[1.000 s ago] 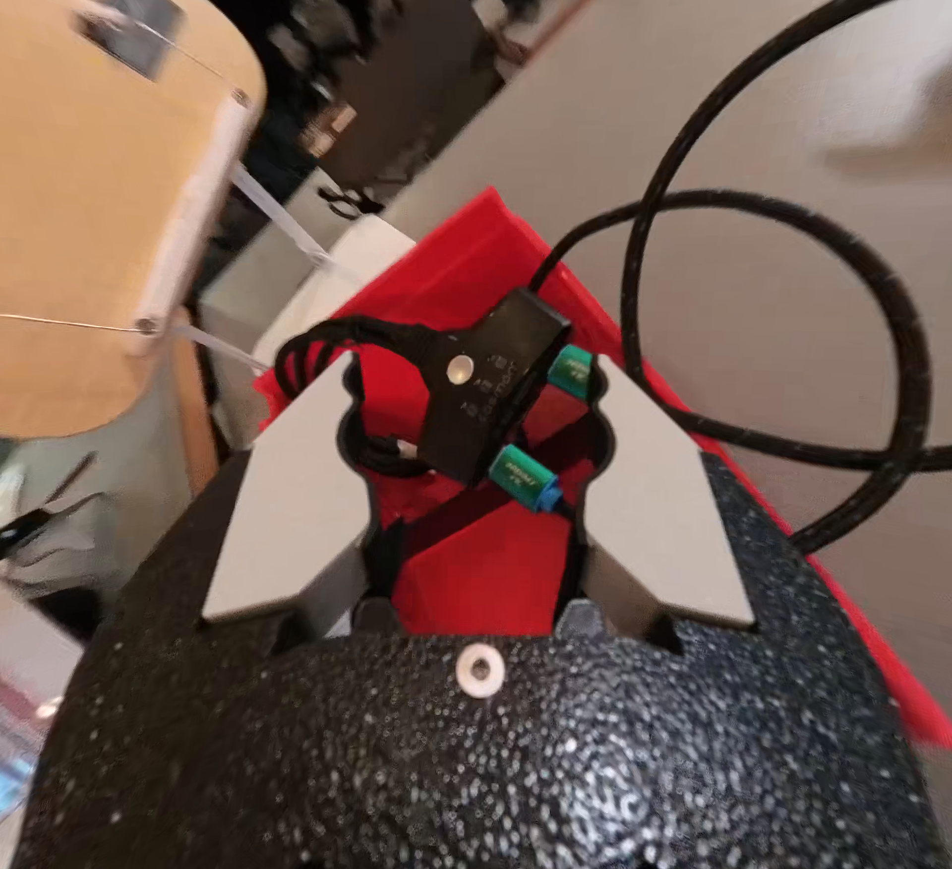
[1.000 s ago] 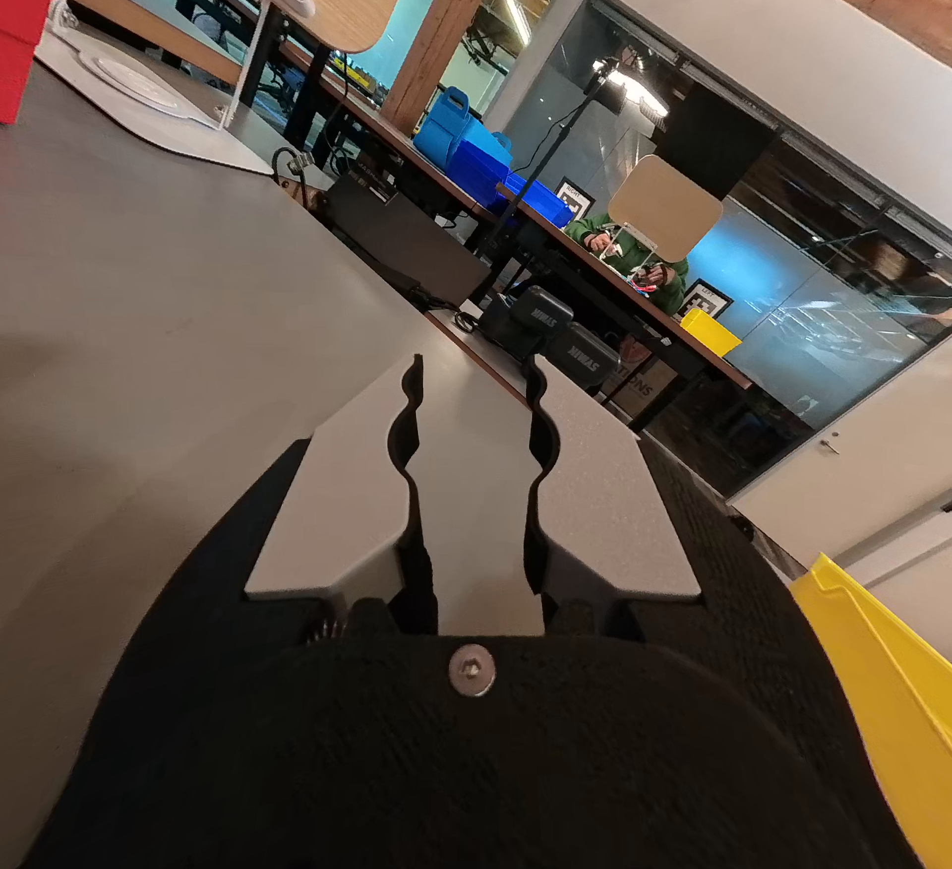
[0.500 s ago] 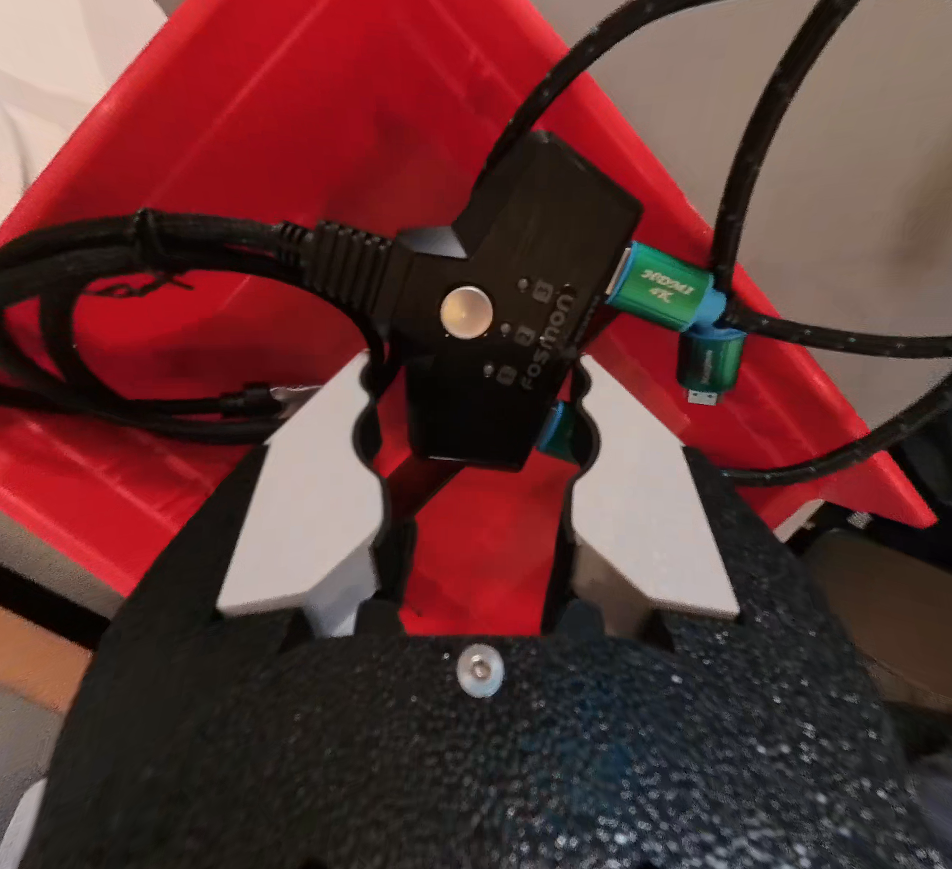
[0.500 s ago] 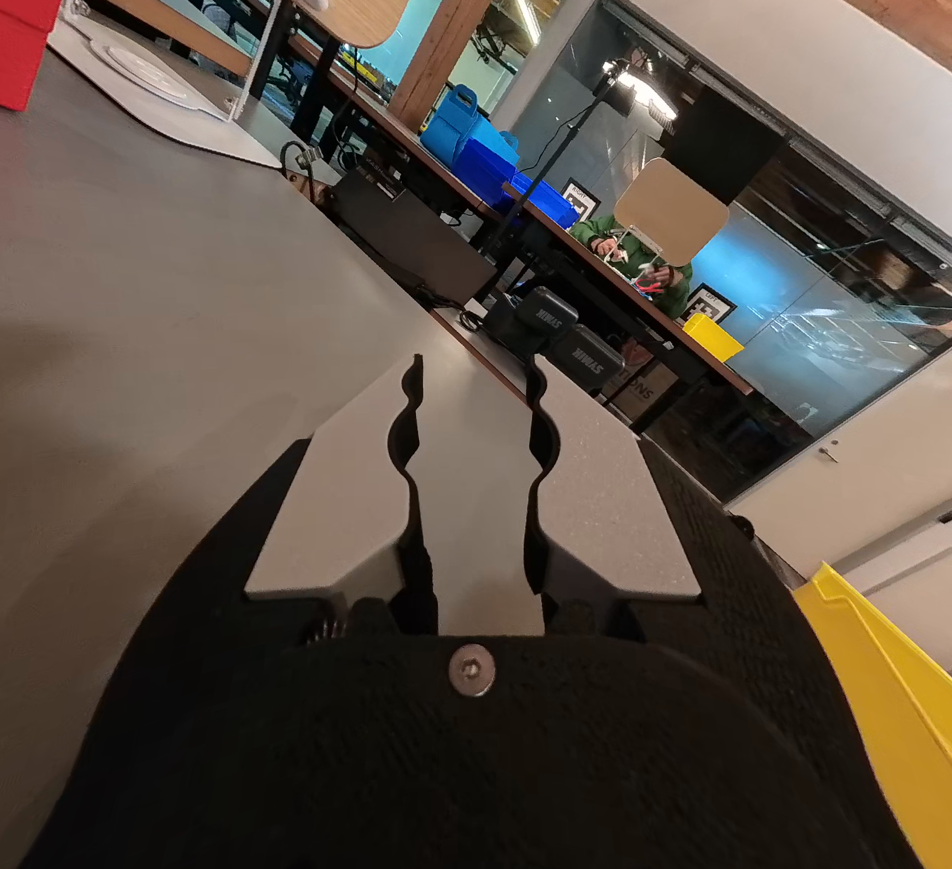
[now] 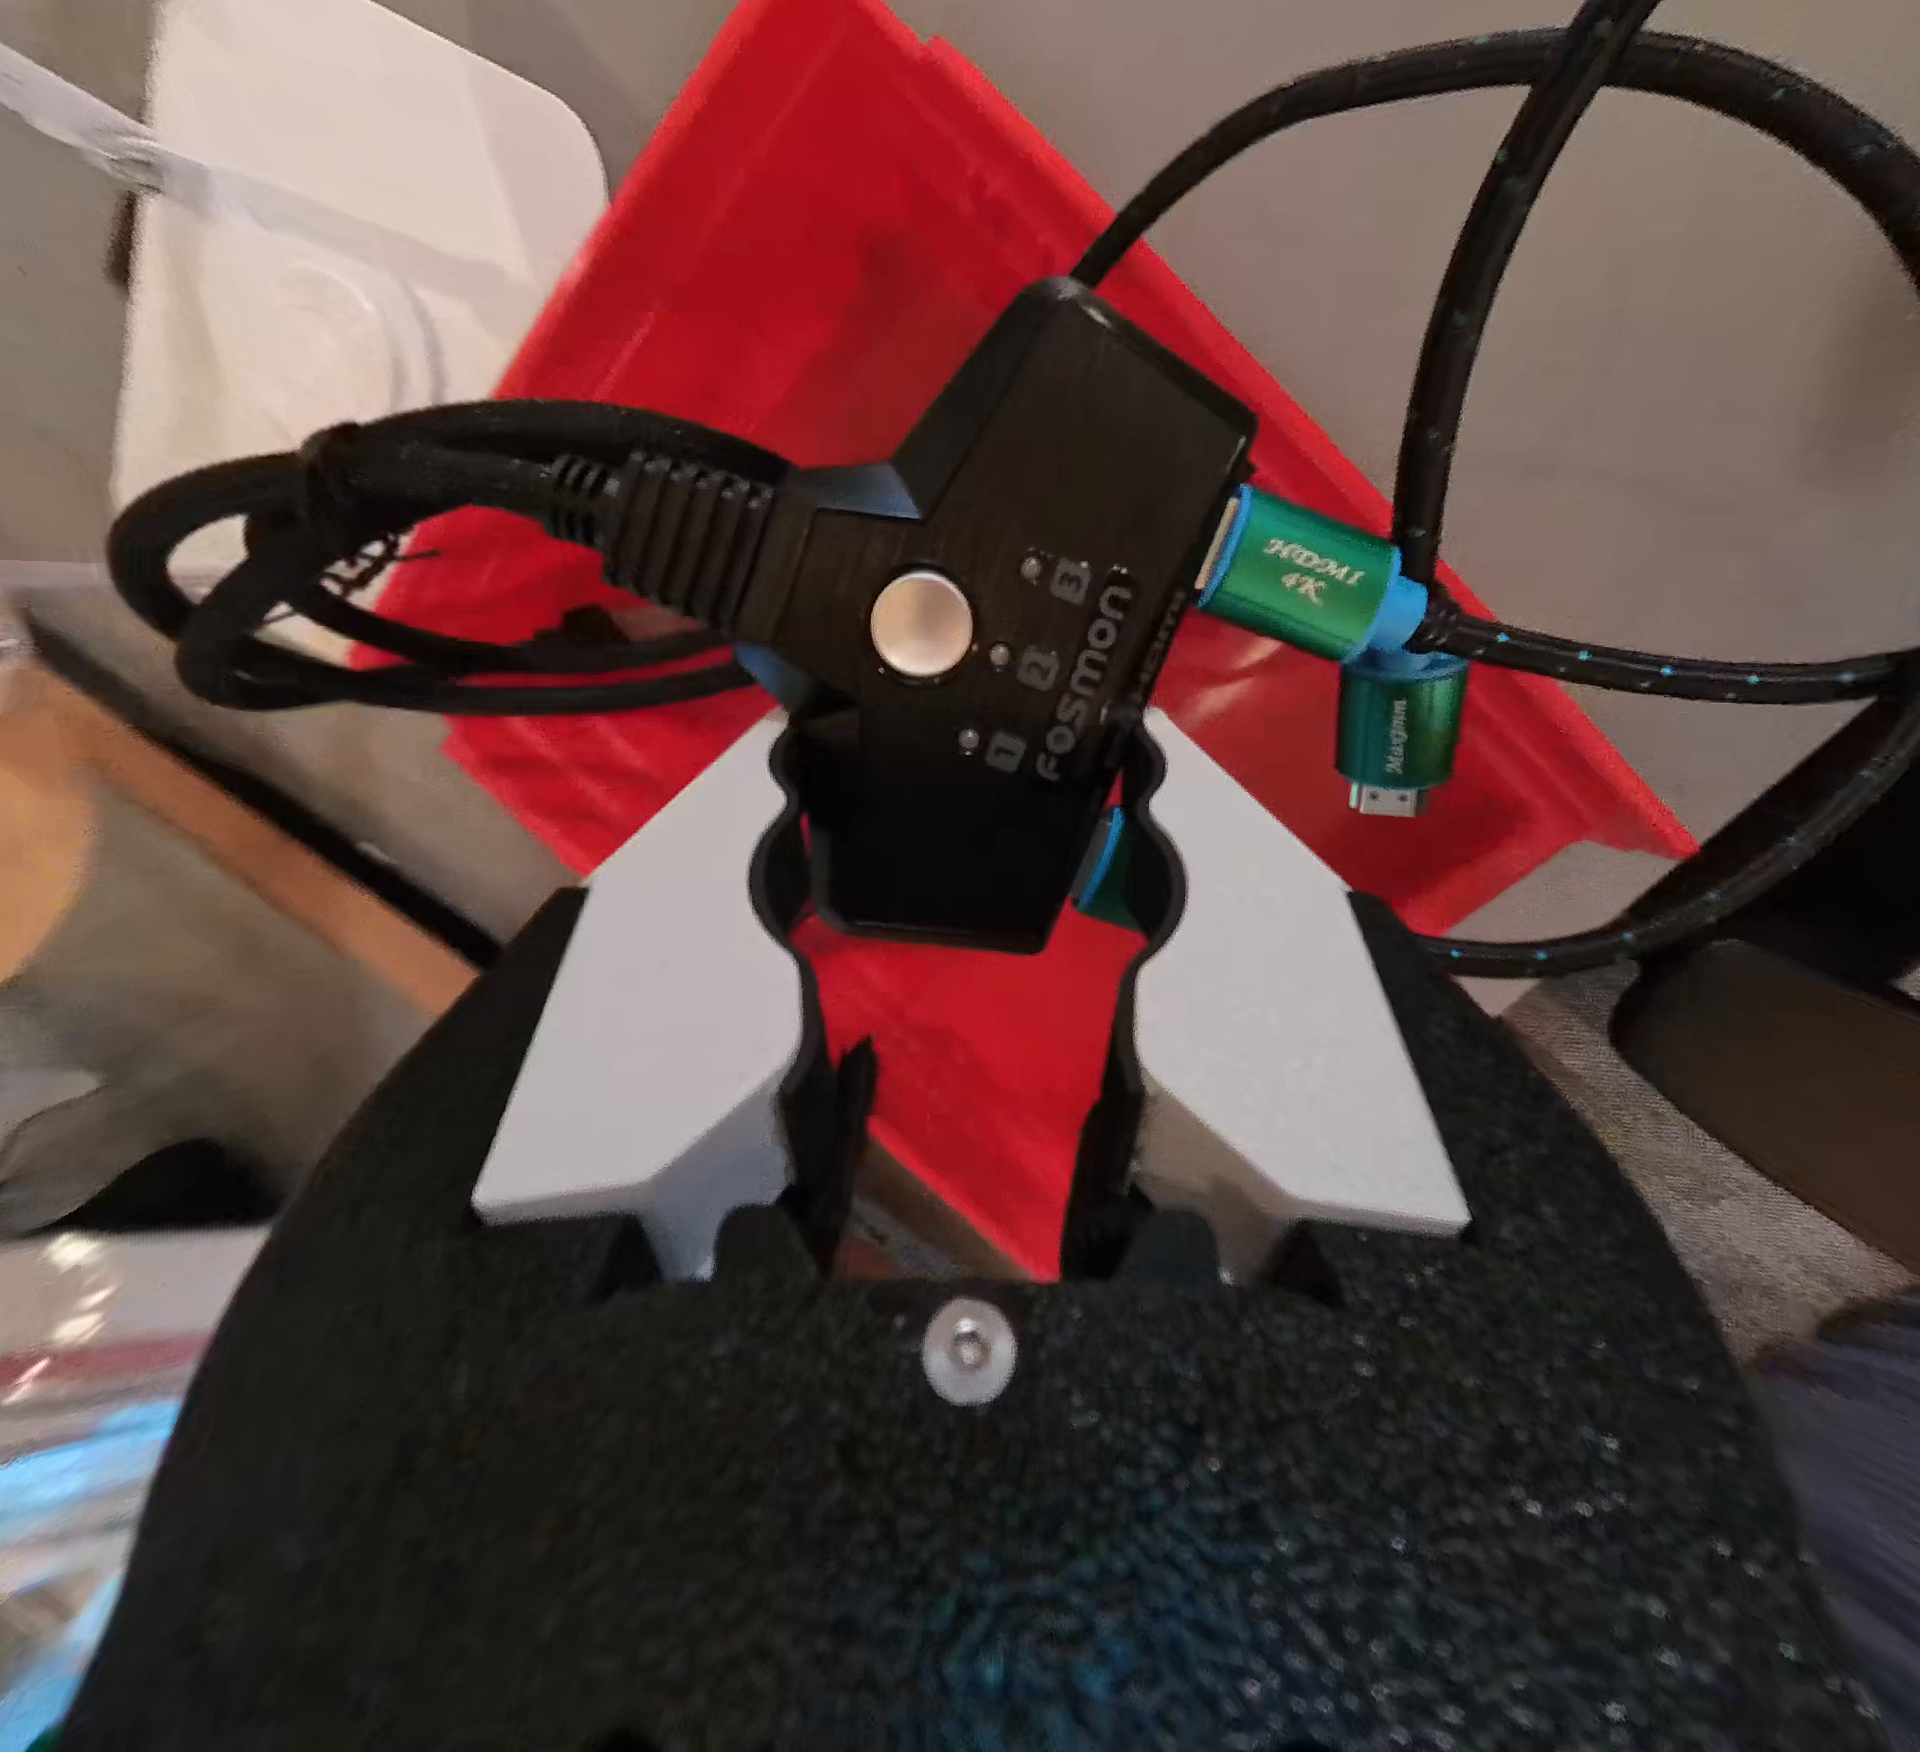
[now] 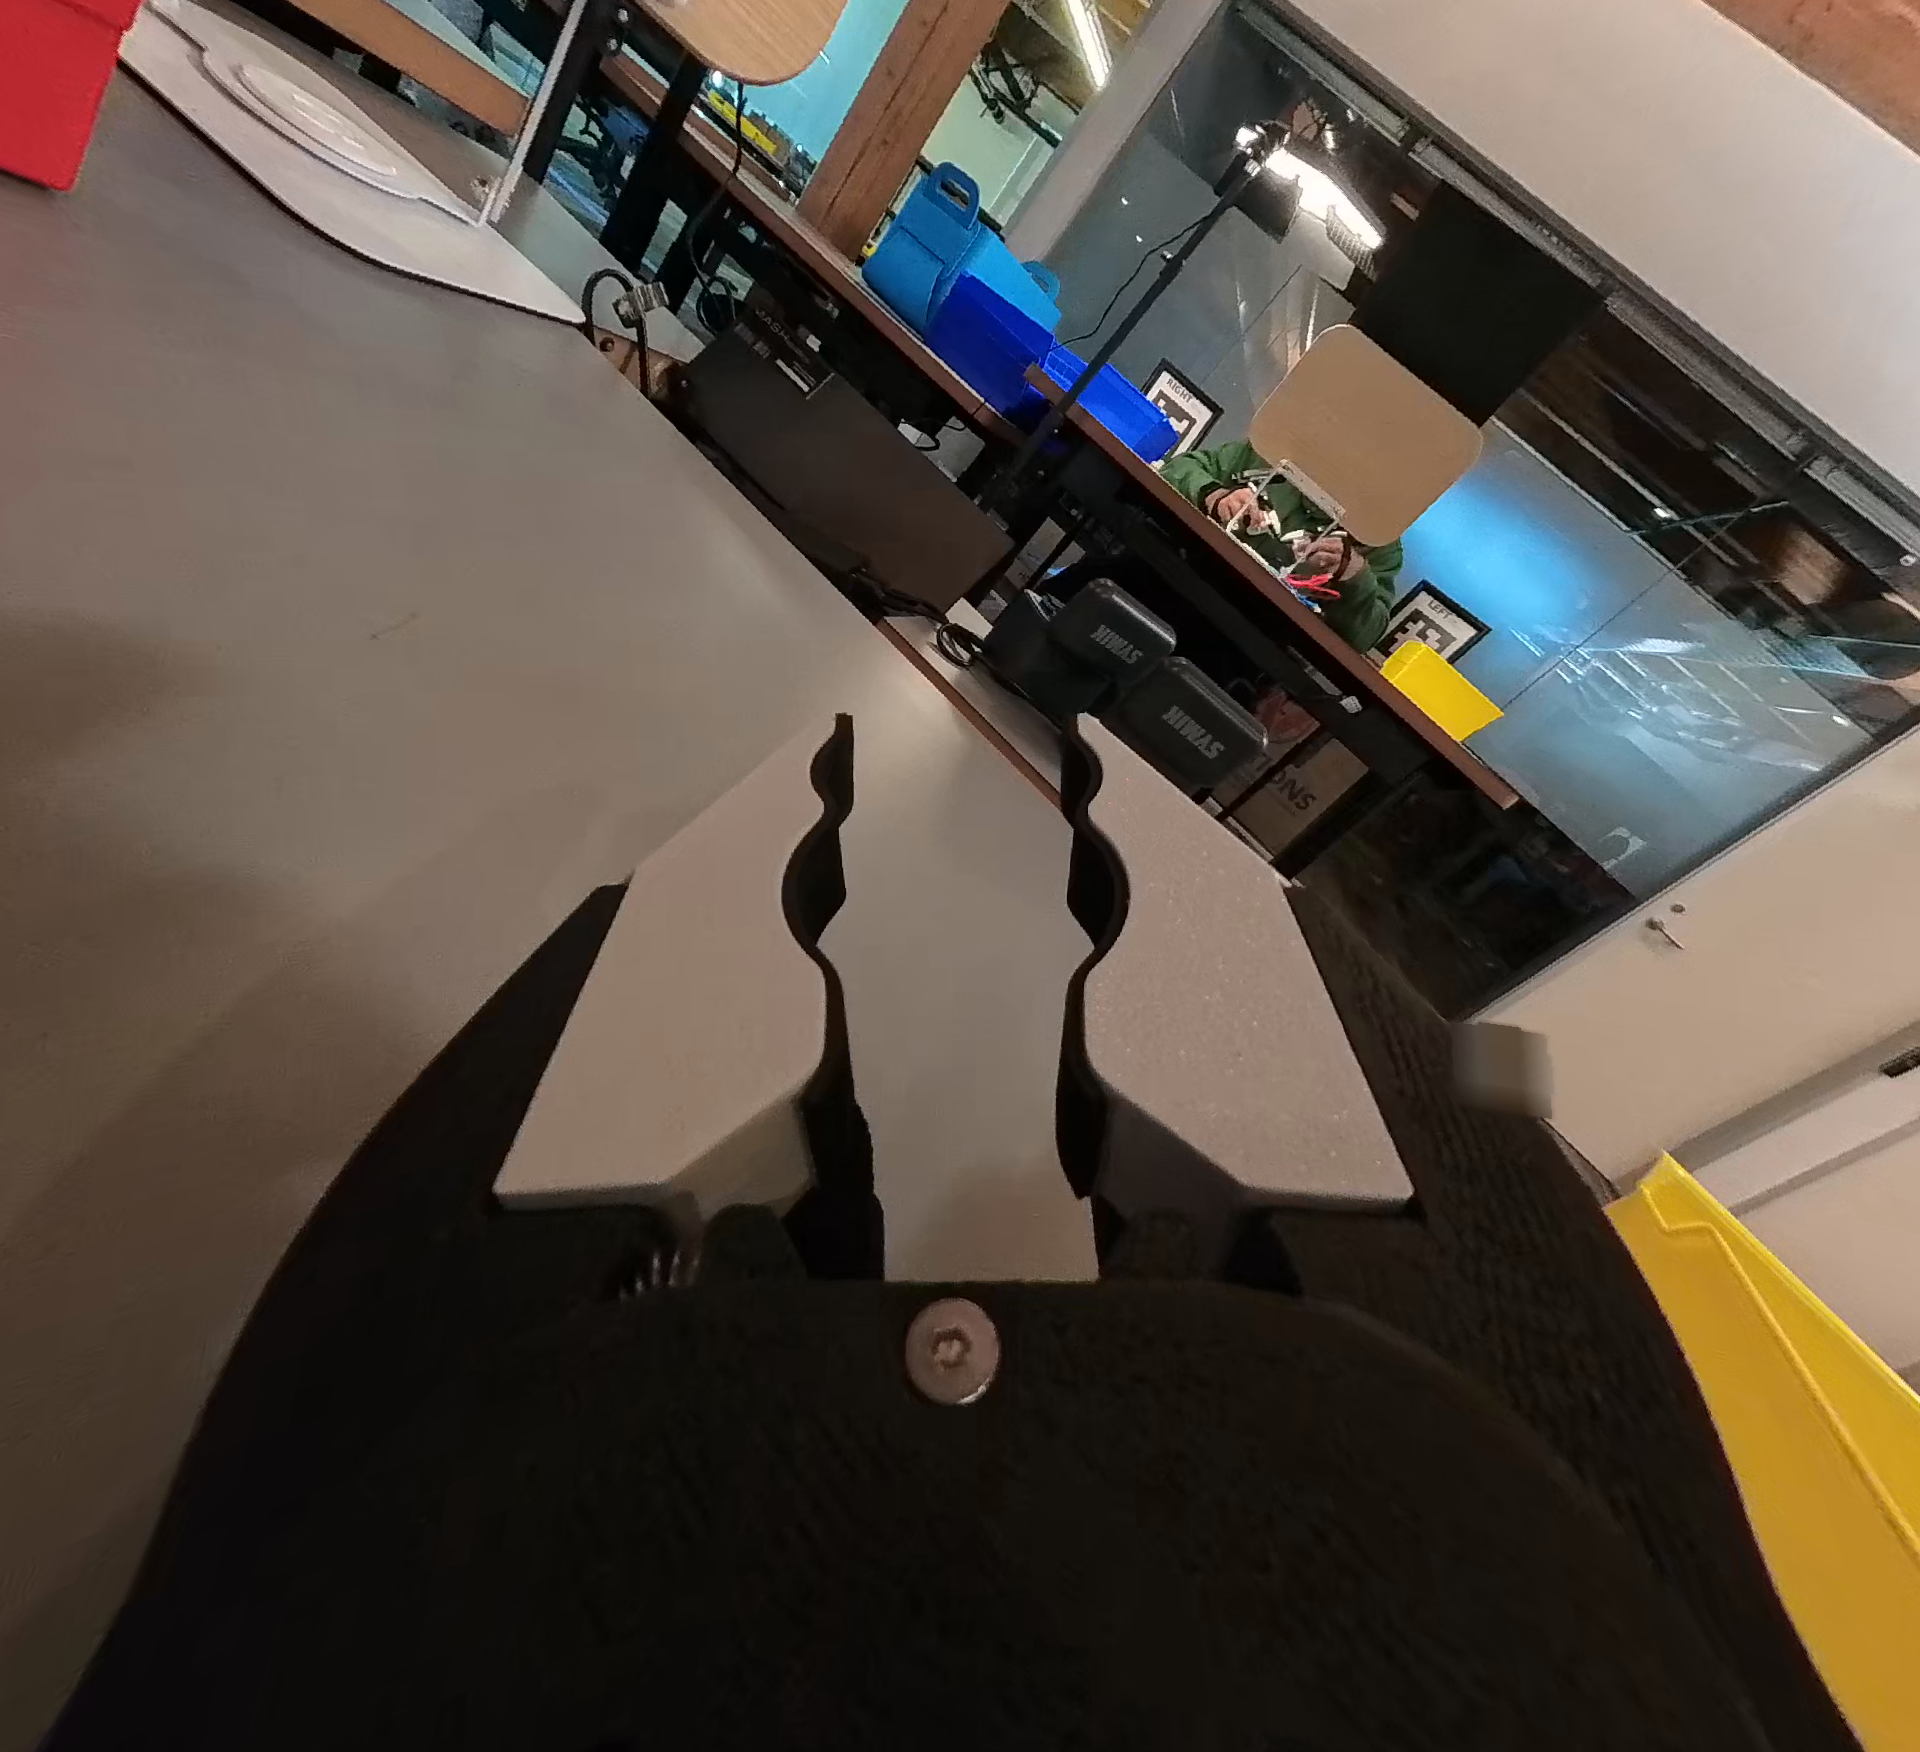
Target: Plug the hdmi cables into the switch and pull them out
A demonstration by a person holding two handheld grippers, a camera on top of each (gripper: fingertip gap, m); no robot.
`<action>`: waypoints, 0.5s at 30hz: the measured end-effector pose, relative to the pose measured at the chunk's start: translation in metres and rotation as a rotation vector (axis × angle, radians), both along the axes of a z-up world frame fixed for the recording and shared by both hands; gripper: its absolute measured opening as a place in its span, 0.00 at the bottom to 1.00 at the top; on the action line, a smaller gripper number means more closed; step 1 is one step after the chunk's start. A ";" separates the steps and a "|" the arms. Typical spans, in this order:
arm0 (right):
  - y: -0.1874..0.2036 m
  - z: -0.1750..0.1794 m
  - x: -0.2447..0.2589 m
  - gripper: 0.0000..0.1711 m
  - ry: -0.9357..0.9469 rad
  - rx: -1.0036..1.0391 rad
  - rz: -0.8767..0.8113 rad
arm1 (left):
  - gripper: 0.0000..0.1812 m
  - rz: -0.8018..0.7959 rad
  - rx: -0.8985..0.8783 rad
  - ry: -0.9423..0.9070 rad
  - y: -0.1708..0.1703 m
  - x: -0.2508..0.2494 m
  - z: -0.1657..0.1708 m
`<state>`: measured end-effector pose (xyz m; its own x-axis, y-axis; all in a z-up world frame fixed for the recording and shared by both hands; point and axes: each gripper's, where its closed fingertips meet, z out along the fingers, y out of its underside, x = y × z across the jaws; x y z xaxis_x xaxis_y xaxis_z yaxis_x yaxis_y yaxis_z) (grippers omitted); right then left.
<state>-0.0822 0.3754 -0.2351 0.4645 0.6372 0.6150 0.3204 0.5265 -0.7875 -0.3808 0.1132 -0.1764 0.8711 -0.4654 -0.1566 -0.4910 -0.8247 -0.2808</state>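
The left gripper [image 5: 961, 777] clamps the switch [image 5: 997, 622] above the red bin [image 5: 831, 248]. The right gripper [image 6: 956, 757] is spread and empty over the table [image 6: 312, 559]. Step in hand: unplugging. Three green plugs show: one seated [image 5: 1299, 585], one partly hidden beside the fingers [image 5: 1101, 861], one loose [image 5: 1397, 736]. Next, the right gripper must grasp a seated plug and pull straight.

Your left view is warm and dim, smeared by motion blur from 7 to 11 o'clock. Your right view is sharper, with lamp [image 6: 1294, 175] glare at 1 o'clock and bent edges.
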 end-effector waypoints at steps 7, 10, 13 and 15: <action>0.000 0.000 0.000 0.22 -0.001 0.000 -0.001 | 0.32 -0.038 0.113 0.197 0.003 0.007 0.102; 0.001 0.000 0.000 0.22 0.000 0.000 -0.001 | 0.32 -0.067 0.170 0.268 0.010 0.017 0.149; 0.001 0.000 0.000 0.22 0.002 -0.002 -0.003 | 0.32 -0.136 0.233 0.310 0.027 0.037 0.186; 0.002 0.001 0.000 0.22 0.006 -0.004 -0.004 | 0.32 -0.207 0.271 0.318 0.044 0.058 0.199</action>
